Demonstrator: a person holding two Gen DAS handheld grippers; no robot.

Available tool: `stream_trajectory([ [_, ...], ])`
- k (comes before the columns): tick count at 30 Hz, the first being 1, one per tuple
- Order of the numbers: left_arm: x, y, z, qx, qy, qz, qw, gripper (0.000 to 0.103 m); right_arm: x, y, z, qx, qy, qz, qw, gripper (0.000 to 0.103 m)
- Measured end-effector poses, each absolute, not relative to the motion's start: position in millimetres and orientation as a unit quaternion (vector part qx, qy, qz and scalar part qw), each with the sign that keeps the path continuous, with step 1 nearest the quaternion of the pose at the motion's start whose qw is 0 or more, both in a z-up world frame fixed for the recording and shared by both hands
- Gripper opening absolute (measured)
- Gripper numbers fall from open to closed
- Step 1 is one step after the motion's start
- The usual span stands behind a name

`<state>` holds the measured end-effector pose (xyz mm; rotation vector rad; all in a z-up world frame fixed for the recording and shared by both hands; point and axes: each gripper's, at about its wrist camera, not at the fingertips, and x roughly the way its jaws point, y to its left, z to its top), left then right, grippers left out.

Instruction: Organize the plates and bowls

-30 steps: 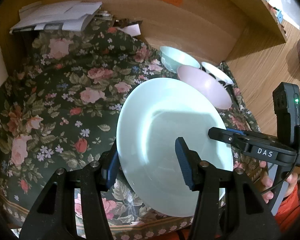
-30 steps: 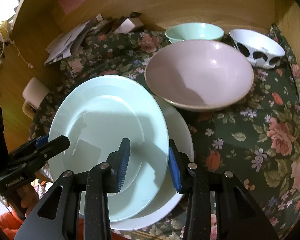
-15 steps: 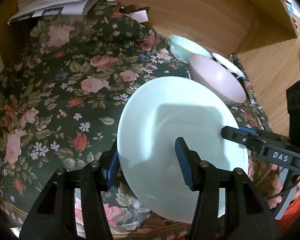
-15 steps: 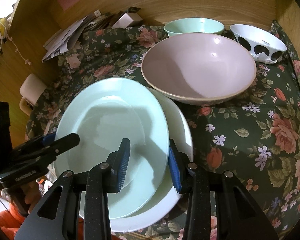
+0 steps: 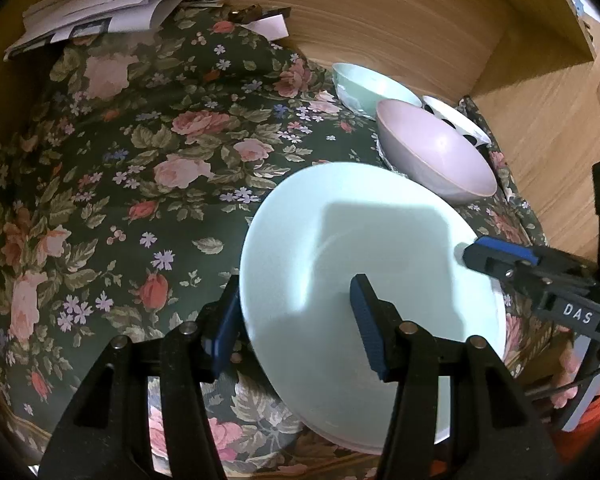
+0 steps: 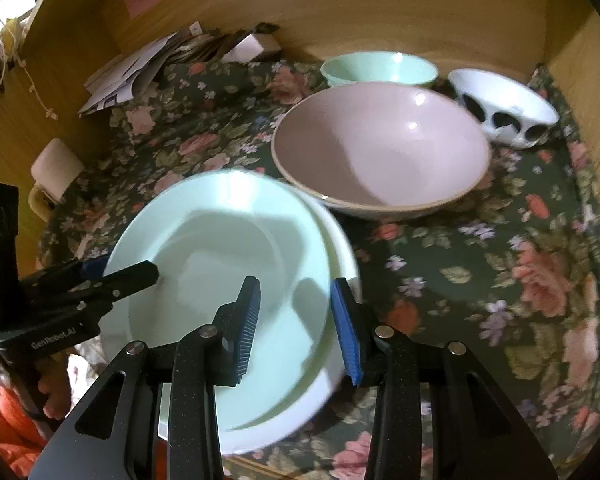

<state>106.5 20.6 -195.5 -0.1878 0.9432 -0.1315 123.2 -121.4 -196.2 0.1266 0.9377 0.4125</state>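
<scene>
A mint green plate (image 5: 364, 256) (image 6: 220, 248) lies on a white plate (image 6: 336, 364) whose rim shows in the left wrist view (image 5: 500, 320), near the table's front edge. My left gripper (image 5: 296, 320) straddles the mint plate's left rim with its jaws apart. My right gripper (image 6: 296, 320) straddles the right rims of both plates, jaws apart. Behind stand a pink bowl (image 6: 380, 144) (image 5: 436, 156), a mint bowl (image 6: 380, 68) (image 5: 360, 84) and a white bowl with black spots (image 6: 504, 108) (image 5: 456, 120).
A floral cloth (image 5: 140, 168) (image 6: 500, 260) covers the table. A paper pile (image 5: 100, 12) (image 6: 140, 64) lies at the back by the wooden wall (image 5: 380, 20). A cream mug (image 6: 56, 172) stands at the left edge.
The mint plate has slid right and come down onto the white plate. Both grippers followed it, and the pink bowl looks nearer in the right view.
</scene>
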Motion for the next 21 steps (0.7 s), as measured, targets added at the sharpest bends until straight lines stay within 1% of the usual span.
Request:
stream_trajectory([
  [5,107.7,23.8,-186.4,-0.074,0.441,-0.057,0.893,0.053,119.2,-129.6,-190.4,0.058,0.440,0.184,0.877,0.034],
  [7,107.9,25.9,-180.1,-0.071,0.435,-0.055,0.896,0.055,118.0,-133.3,-187.4,0.060,0.436,0.178,0.880,0.034],
  [12,112.5,27.4,-153.8,-0.058,0.405,-0.053,0.911,0.067,114.7,-142.5,-171.2,0.062,0.412,0.164,0.894,0.035],
  [14,116.5,25.6,-144.7,-0.051,0.396,-0.051,0.915,0.070,113.2,-147.2,-162.1,0.061,0.398,0.157,0.902,0.040],
  [15,120.2,23.7,-138.2,-0.048,0.390,-0.050,0.918,0.075,112.5,-149.9,-157.0,0.061,0.389,0.152,0.906,0.046],
  [16,122.9,22.4,-134.3,-0.047,0.387,-0.051,0.920,0.078,112.1,-152.6,-152.5,0.062,0.382,0.146,0.911,0.055],
  [17,125.6,21.0,-130.5,-0.046,0.383,-0.052,0.921,0.083,111.7,-154.3,-149.2,0.062,0.375,0.140,0.914,0.059],
  [19,132.9,16.6,-122.6,-0.043,0.376,-0.056,0.924,0.084,112.0,-158.2,-141.4,0.062,0.359,0.127,0.923,0.069],
  [20,137.7,13.0,-119.0,-0.038,0.374,-0.057,0.925,0.085,112.8,-160.6,-137.4,0.060,0.351,0.119,0.927,0.071],
  [21,140.8,8.4,-117.1,-0.034,0.371,-0.059,0.926,0.087,113.8,-163.0,-134.7,0.058,0.345,0.113,0.930,0.073],
])
